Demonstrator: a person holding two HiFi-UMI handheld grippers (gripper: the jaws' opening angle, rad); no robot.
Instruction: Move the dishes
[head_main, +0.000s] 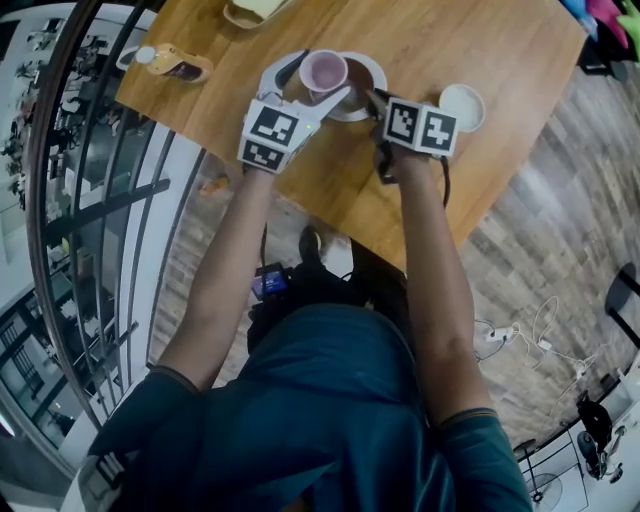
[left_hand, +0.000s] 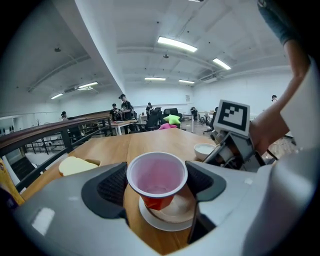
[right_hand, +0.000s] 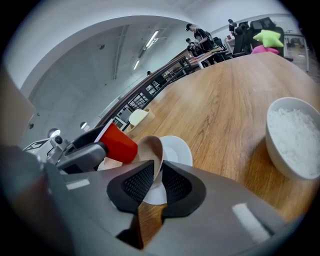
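A red cup with a pale pink inside hangs over a brown bowl, and my left gripper is shut on it. In the left gripper view the cup fills the gap between both pads, just above the bowl and its white saucer. My right gripper is shut on the bowl's near rim. In the right gripper view the thin rim of the bowl is pinched between the two pads and tipped up off the saucer, with the tilted cup to its left.
A white bowl of rice stands right of the right gripper on the wooden table. A yellow slice in a tray and a small bottle lie at the far left. A railing and the table's edge run along the left.
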